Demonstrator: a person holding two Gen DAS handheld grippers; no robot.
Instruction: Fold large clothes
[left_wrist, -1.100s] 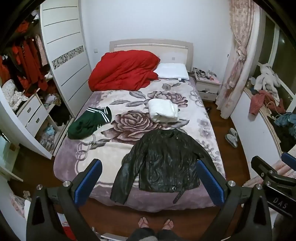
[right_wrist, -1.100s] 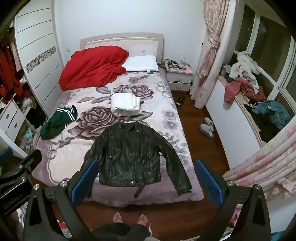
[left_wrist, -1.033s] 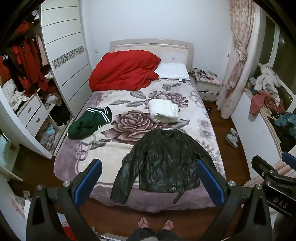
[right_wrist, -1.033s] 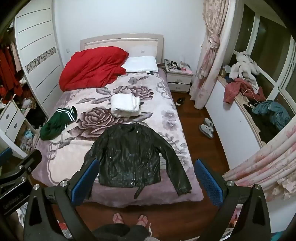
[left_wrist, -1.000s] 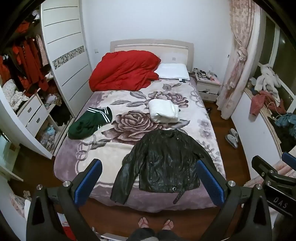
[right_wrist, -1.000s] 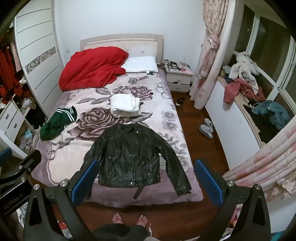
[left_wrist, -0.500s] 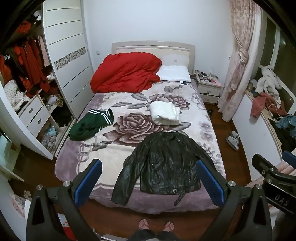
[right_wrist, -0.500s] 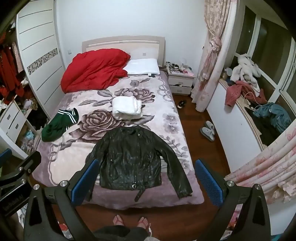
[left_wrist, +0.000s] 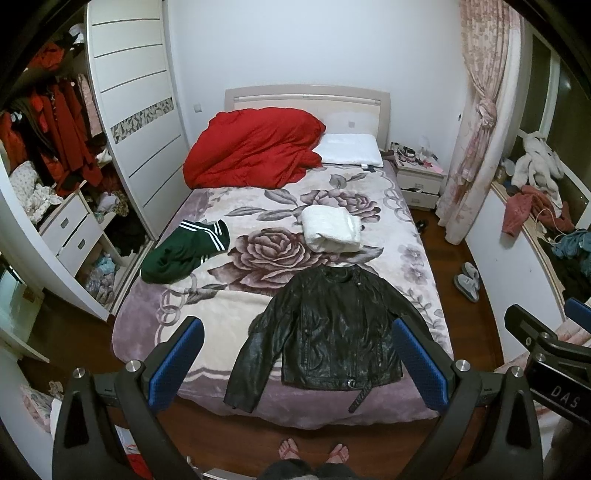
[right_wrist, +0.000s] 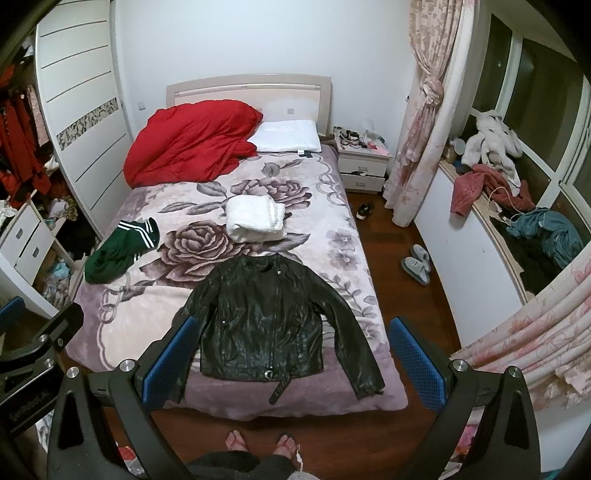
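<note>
bed (left_wrist: 229, 295) with floral blanket, black leather jacket (left_wrist: 332, 325) spread flat at bed's foot end, sleeves out, folded white towel (left_wrist: 330, 229) just beyond its collar, left claw (left_wrist: 295, 363) and right claw (right_wrist: 291, 356) both wide open, empty, held above jacket, apart from it

A red duvet (left_wrist: 255, 147) is heaped against the headboard (left_wrist: 306, 96), touching a white pillow (left_wrist: 351, 153) on its right. The floral blanket (left_wrist: 258, 210) covers the bed, and a wardrobe (left_wrist: 133, 122) stands on the left with red clothes hanging inside (drawers below them). Grey slippers (right_wrist: 417, 264) sit on the wooden floor (right_wrist: 388, 236) near a tied pink curtain (right_wrist: 424, 122), and a cluttered nightstand (right_wrist: 364, 162) stands beside the bed.
</note>
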